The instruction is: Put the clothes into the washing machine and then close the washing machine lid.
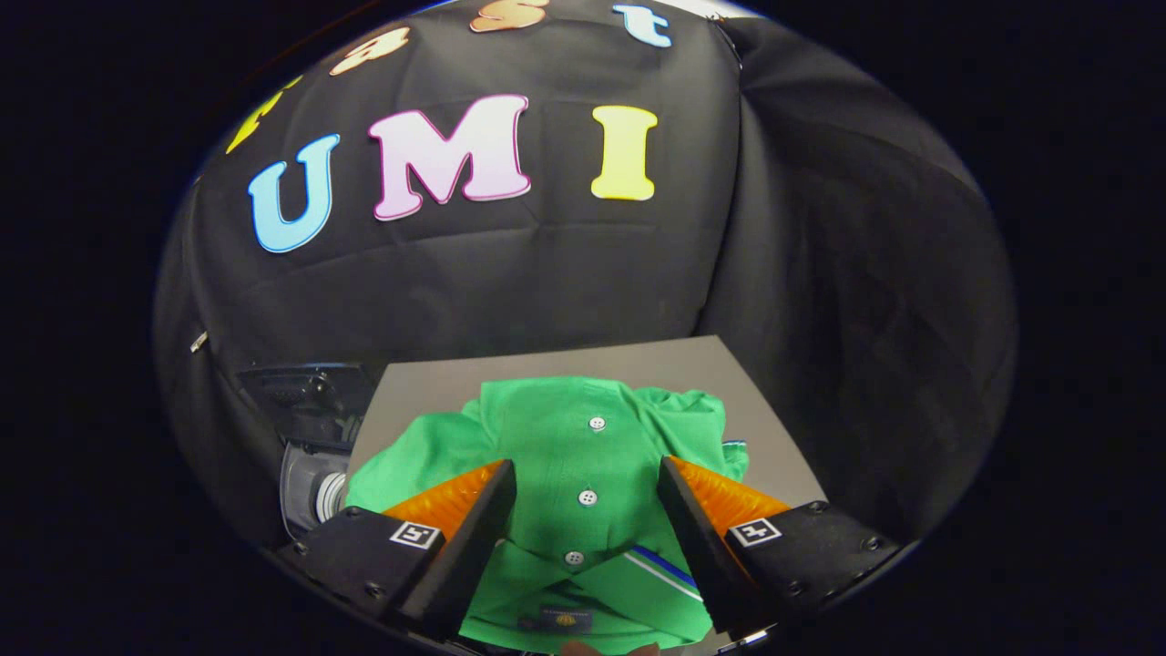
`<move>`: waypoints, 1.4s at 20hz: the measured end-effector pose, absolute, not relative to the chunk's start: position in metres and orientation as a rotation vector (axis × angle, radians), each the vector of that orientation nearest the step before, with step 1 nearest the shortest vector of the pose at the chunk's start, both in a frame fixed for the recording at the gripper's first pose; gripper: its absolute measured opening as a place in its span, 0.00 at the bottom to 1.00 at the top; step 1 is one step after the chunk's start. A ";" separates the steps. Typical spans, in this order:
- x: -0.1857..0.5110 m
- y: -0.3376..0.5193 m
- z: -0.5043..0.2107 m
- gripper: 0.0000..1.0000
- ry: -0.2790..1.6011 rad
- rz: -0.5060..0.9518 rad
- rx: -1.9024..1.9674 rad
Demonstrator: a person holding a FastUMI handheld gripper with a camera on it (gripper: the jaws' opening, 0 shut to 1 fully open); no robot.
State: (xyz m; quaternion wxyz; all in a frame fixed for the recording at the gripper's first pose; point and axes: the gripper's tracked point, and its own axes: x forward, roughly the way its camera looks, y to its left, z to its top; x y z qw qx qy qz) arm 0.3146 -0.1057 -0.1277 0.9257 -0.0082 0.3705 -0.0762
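Honestly, we'd pinch the green shirt point(556, 437) at its button placket, since it's soft, light and floppy (lying bunched on the grey table point(720, 364) beside the washing machine point(310, 437)), with our gripper point(588, 474) spread wide over it, holding nothing.

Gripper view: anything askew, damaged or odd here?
Nothing stands out. The green buttoned shirt lies loosely folded on the grey tabletop, between the open tongs, which aren't touching it. The washing machine sits beside the table.
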 end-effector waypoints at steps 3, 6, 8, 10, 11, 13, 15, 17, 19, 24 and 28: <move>0.318 -0.103 -0.151 0.98 0.842 -0.141 0.007; 0.318 -0.102 -0.155 0.93 0.848 -0.107 0.020; 0.316 -0.096 -0.149 0.61 0.819 -0.061 0.016; 0.327 -0.101 -0.146 0.30 0.775 -0.065 0.022; 0.323 -0.100 -0.144 0.22 0.764 -0.085 0.045; 0.325 -0.096 -0.129 0.14 0.732 -0.098 0.065; 0.324 -0.088 -0.106 0.14 0.719 -0.085 0.083; 0.326 -0.074 -0.073 0.14 0.682 -0.064 0.125; 0.326 -0.059 -0.045 0.14 0.650 -0.039 0.154; 0.321 0.000 0.002 0.14 0.599 0.028 0.103; 0.314 0.065 0.009 0.14 0.604 0.113 0.088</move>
